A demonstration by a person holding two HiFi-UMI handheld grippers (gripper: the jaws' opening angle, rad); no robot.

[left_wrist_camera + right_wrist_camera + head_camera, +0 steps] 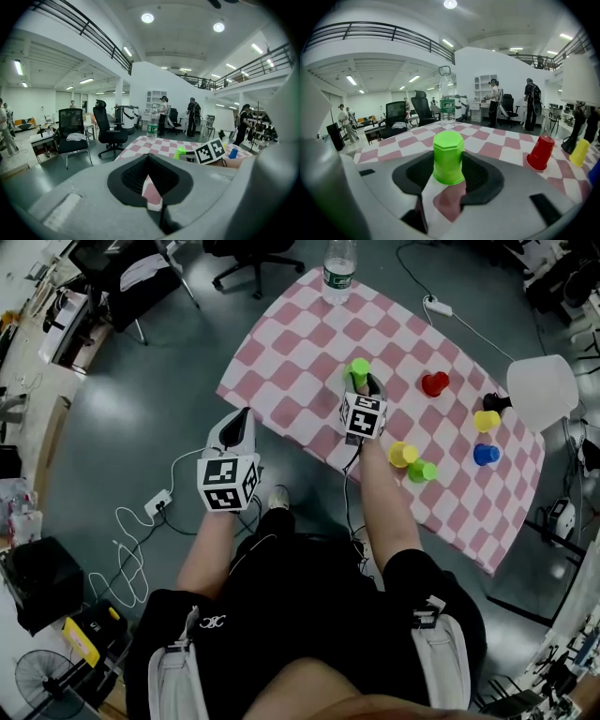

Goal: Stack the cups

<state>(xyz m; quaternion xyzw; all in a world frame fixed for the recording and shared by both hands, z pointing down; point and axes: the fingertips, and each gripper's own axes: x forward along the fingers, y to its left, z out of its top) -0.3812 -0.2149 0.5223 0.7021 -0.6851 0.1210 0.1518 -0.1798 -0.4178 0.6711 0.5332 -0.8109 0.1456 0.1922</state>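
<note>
Clasping upturned green cup (448, 157) in right gripper (362, 383), left gripper (149, 178) jaws together, bottle (447, 98) label unreadable.

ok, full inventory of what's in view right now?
table: 1, pink-and-white checked cloth, ahead of the person
water bottle: 1, clear with green label, far edge
green cup: 2, one upside down and gripped, one at the near edge
yellow cup: 2, one against that near green one, one far right
red cup: 1, mid table
blue cup: 1, far right
lamp: 1, white shade, right edge
power strip: 1, white, floor
left gripper: shut, empty, off the table
right gripper: closed on the green cup
</note>
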